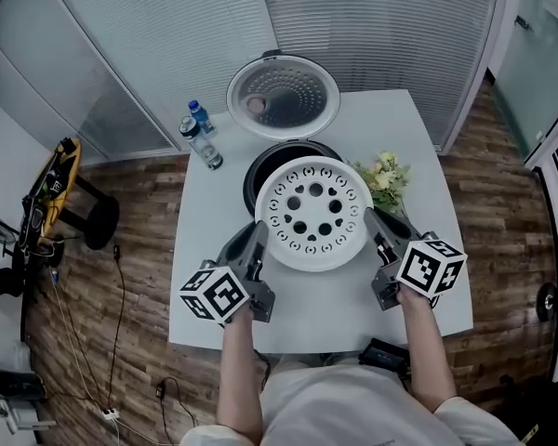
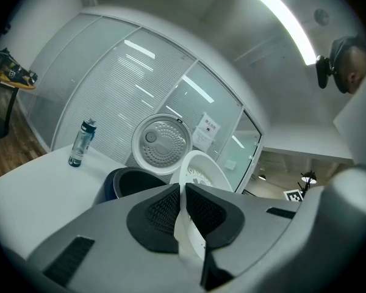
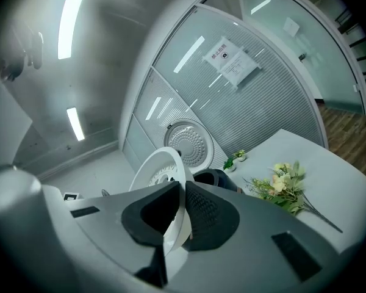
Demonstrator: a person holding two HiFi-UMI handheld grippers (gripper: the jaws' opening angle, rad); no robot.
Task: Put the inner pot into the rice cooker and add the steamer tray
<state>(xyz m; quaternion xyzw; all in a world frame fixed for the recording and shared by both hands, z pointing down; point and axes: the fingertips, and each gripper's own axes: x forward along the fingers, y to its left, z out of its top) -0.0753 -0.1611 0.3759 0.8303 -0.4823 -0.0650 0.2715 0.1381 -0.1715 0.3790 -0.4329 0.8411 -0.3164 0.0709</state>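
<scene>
The left gripper [image 1: 258, 237] and right gripper [image 1: 373, 219] each clench the rim of the round white perforated plastic steamer tray [image 1: 314, 214], at its 8 and 3 o'clock. The tray covers the 6 o'clock side of the open dark round rice cooker [image 1: 257, 169], seemingly without touching it.

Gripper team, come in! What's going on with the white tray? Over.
Left gripper, right gripper both shut on tray rim. Tray up at open rice cooker, not in yet. Bottle, flowers off to sides, path clear.
</scene>
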